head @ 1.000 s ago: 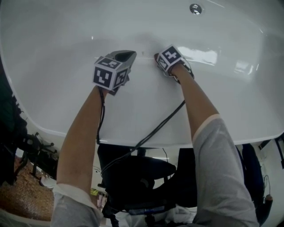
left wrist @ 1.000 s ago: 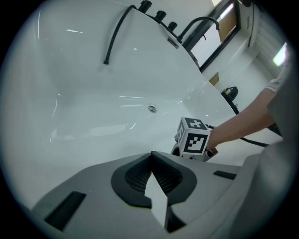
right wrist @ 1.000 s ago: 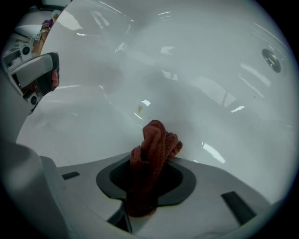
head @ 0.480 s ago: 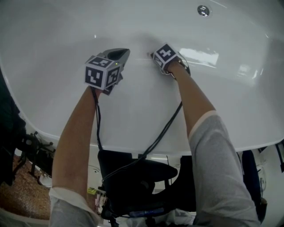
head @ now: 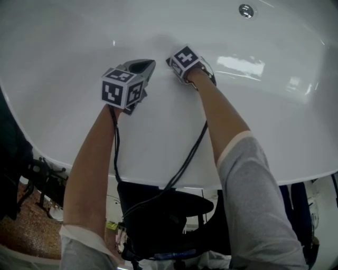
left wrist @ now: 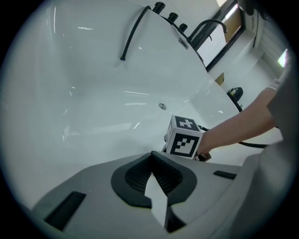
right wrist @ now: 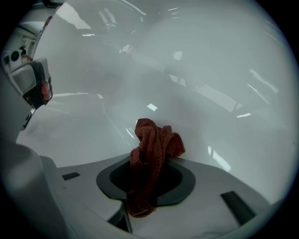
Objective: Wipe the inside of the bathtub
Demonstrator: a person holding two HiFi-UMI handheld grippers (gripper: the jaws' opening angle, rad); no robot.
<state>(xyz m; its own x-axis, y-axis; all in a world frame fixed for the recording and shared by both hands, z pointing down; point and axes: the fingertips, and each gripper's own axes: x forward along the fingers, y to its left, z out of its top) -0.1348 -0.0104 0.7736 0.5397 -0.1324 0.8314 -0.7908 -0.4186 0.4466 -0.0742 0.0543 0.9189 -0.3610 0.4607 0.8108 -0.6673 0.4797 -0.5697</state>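
The white bathtub [head: 58, 47] fills the head view, and both grippers are inside it against the near wall. My right gripper [right wrist: 148, 161] is shut on a crumpled dark red cloth [right wrist: 156, 144], which is pressed on the tub wall. In the head view only its marker cube [head: 185, 59] shows; the cloth is hidden. My left gripper [head: 147, 65] hovers just left of it, jaws shut with nothing between them [left wrist: 152, 161]. The right gripper's cube [left wrist: 183, 136] sits just beyond the left jaws.
A round metal drain [head: 246, 10] lies at the far right of the tub floor. Black taps [left wrist: 170, 14] and a black hose [left wrist: 133, 32] stand on the far rim. Cables [head: 185, 158] trail over the near rim [head: 158, 176], with a dark chair [head: 163, 211] below.
My right gripper has slid left and slightly up the tub wall with the cloth, closing on the left gripper. The left gripper shifted a little left, then held still.
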